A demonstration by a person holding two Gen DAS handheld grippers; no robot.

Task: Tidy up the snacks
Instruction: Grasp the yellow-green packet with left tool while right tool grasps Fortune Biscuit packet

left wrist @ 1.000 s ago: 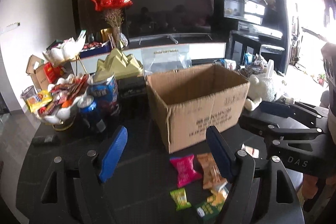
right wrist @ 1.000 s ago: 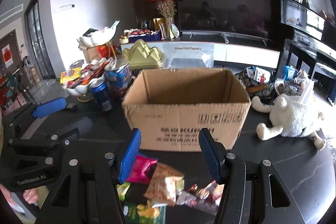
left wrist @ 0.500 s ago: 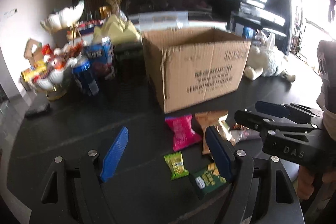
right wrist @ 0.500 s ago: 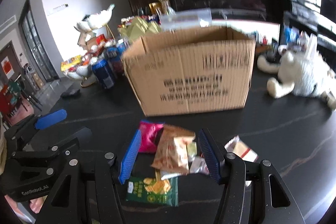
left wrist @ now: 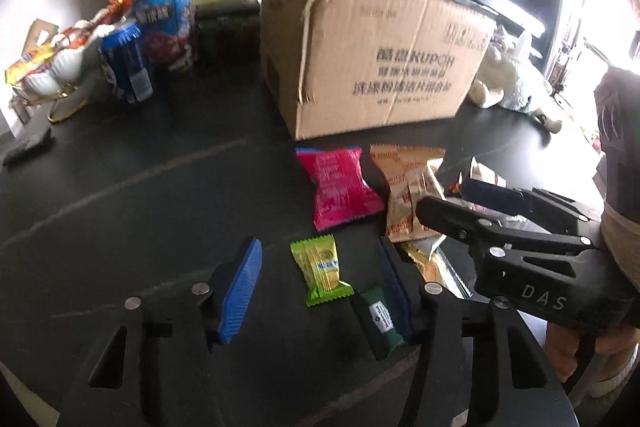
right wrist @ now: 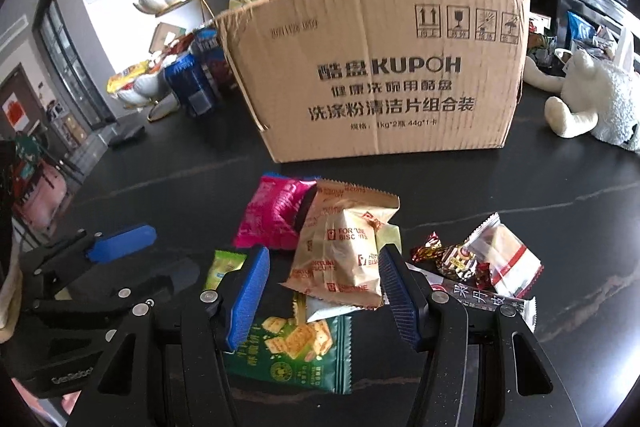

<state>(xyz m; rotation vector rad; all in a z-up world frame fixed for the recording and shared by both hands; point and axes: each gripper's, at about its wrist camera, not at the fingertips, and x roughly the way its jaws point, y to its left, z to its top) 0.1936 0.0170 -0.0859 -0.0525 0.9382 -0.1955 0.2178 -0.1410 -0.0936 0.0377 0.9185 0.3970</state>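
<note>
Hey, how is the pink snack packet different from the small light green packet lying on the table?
The pink packet is clearly the bigger of the two; the light green packet is small and narrow. The pink packet lies nearer the cardboard box, right beside the tan biscuit bag, while the light green packet lies apart, between the fingers of the left claw. Both are sealed wrappers with crimped ends, lying flat on the dark table, untouched.

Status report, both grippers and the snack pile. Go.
Left gripper open, jaws just closing, around light green packet. Right gripper open over tan biscuit bag. Snacks loose before cardboard box, none held. Nothing blocking.
</note>
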